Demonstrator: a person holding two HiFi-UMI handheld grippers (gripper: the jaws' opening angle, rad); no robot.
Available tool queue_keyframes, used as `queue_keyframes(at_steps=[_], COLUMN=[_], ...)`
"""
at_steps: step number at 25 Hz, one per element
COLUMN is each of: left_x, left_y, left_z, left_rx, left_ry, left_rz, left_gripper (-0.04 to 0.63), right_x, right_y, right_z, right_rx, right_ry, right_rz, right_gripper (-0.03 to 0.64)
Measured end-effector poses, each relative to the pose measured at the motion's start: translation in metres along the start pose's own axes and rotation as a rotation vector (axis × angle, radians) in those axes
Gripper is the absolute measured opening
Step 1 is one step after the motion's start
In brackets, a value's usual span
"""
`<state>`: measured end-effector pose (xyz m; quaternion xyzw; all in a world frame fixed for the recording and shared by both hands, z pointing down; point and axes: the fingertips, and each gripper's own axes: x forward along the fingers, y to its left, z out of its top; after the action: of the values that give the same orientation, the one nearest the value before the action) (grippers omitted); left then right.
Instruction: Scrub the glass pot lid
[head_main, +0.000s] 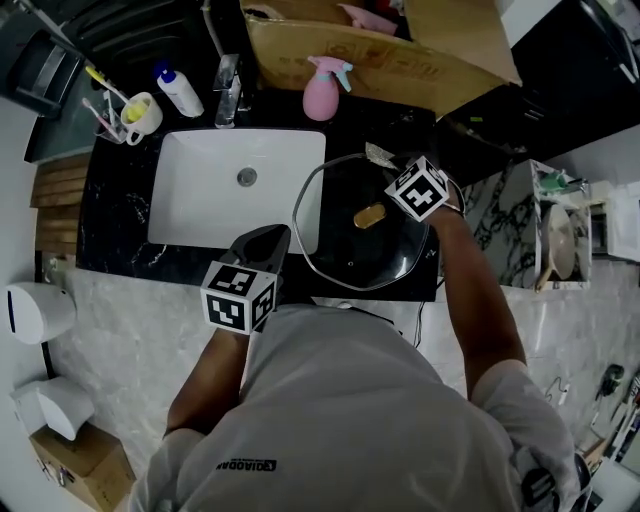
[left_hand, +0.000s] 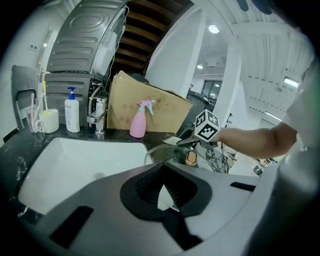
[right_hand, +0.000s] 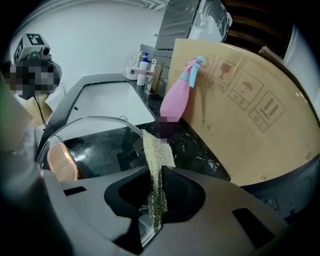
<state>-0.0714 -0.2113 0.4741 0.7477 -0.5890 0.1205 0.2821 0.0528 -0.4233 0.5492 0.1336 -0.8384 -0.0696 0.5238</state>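
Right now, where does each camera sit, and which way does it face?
Head view: on the person's head, looking steeply down at sink and lid; shows shirt, left tool, right tool.
Left tool view: on the left tool, facing across the lid to the cardboard box; shows its jaws, the right arm.
Right tool view: on the right tool, facing the box; shows its jaws shut on a scrub pad.
All three share the lid and the pink spray bottle.
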Motion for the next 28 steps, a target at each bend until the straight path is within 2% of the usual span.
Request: queue_keyframes(at_steps=[7,16,28], left_x=[-0.007,-0.015,-0.033], left_y=[0.005,-0.012,-0.053], left_z=[-0.007,-0.012,-0.025], left_rx=[-0.023,-0.027,-0.024], left_ry=[-0.004,-0.026,-0.052], left_rz=[0.027,0.036,0.059], left_gripper=[0.012,0.012,0.012], right_x=[0.008,-0.002,-0.027], right_y=[0.009,0.025,0.047], right_z=[0.002,-0.006,-0.036], right_rx=[-0.048,-0.116,-0.111], right_ry=[0.021,0.02,-0.014], right_rz=[0.027,0.07,0.102], right_gripper=[0.083,0.084,0.084])
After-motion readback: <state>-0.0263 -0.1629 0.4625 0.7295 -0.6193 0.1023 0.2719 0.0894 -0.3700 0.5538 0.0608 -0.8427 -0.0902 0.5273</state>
